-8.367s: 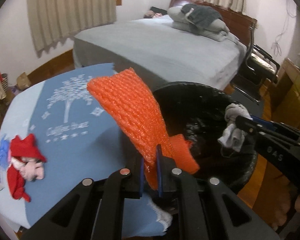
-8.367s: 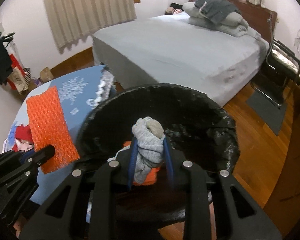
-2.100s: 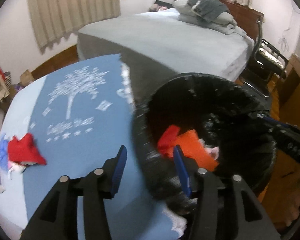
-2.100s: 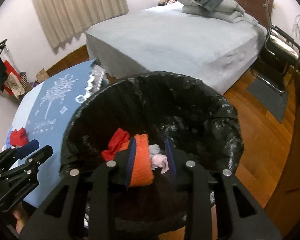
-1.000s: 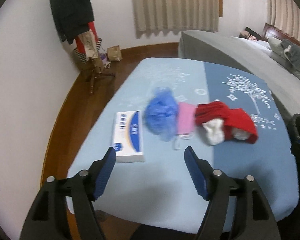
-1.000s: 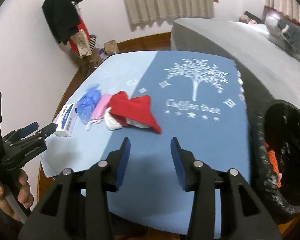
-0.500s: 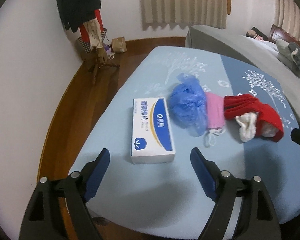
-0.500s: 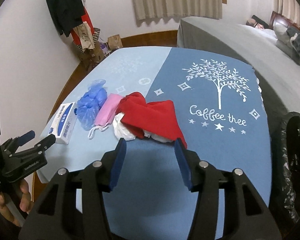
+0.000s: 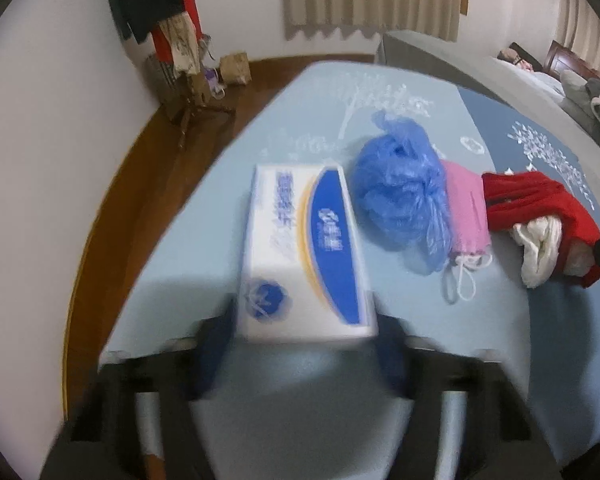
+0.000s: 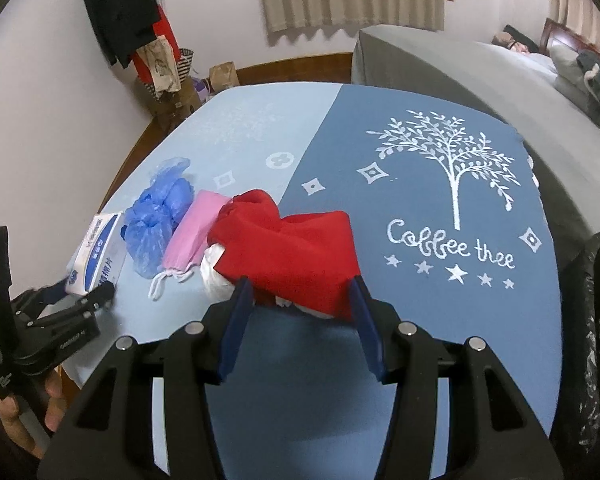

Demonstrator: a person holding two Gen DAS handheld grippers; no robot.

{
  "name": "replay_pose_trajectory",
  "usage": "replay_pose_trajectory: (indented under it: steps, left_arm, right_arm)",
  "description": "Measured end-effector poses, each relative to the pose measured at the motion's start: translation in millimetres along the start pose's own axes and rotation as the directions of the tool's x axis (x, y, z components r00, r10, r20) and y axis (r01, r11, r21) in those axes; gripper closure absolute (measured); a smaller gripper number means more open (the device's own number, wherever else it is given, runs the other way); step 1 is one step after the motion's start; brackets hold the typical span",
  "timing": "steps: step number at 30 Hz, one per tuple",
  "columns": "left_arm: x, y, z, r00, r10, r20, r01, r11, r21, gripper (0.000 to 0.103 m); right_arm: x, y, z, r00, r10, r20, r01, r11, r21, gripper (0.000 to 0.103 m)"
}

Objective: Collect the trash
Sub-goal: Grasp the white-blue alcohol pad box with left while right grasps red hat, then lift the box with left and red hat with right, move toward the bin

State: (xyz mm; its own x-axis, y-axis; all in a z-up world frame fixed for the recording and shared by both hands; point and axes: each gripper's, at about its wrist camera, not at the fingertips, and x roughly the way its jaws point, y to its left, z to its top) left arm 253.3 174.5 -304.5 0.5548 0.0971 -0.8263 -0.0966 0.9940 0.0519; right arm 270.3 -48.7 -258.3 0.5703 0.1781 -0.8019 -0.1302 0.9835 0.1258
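Note:
On the blue tablecloth [image 10: 420, 312] lie a white and blue tissue box [image 9: 304, 248], a crumpled blue plastic bag [image 9: 404, 196], a pink face mask [image 9: 466, 212] and a red cloth [image 10: 288, 248] over white crumpled trash [image 10: 214, 272]. My left gripper [image 9: 304, 344] is open, its blurred fingers either side of the box's near end. It shows in the right wrist view [image 10: 88, 292] at the box [image 10: 98, 252]. My right gripper [image 10: 300, 320] is open, its fingers flanking the near edge of the red cloth.
The black-lined trash bin [image 10: 596, 320] stands at the table's right edge. A grey bed [image 10: 480, 80] lies beyond the table. A coat rack with clothes [image 10: 136, 32] stands by the far left wall. Wooden floor [image 9: 112, 184] runs along the table's left side.
Both grippers have moved forward and down. The left one has closed in on the tissue box. The right one has closed in on the red cloth.

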Motion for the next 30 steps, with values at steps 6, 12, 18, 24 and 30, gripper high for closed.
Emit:
replay_pose_trajectory:
  steps: [6, 12, 18, 24, 30]
  left_arm:
    - [-13.5, -1.1, -2.3, 1.0, 0.0, 0.03, 0.0, 1.0, 0.007, 0.049]
    - [-34.4, -6.7, -3.6, 0.998, -0.021, 0.056, 0.02, 1.0, 0.02, 0.049]
    - [-52.9, -20.6, -3.2, 0.996, -0.047, 0.075, 0.045, 0.998, 0.039, 0.049]
    - [-68.9, -37.7, -2.6, 0.994, -0.064, 0.091, 0.059, 0.996, 0.065, 0.049]
    - [-77.7, -50.5, -5.1, 0.993, -0.078, 0.09, 0.071, 0.994, 0.077, 0.049]
  right_arm:
    - [11.1, 3.2, 0.7, 1.0, -0.015, -0.012, 0.014, 1.0, -0.025, 0.047]
    - [20.6, 2.6, 3.1, 0.999, 0.018, -0.05, -0.019, 0.999, -0.03, 0.089]
    - [-4.1, -6.9, 6.8, 0.997, 0.071, -0.02, -0.071, 0.997, 0.013, 0.095]
    - [-42.1, -10.6, 12.0, 0.995, 0.09, 0.032, -0.09, 0.996, 0.008, 0.096]
    - [-35.5, -24.3, 4.5, 0.995, 0.088, -0.041, -0.087, 0.996, 0.031, 0.094]
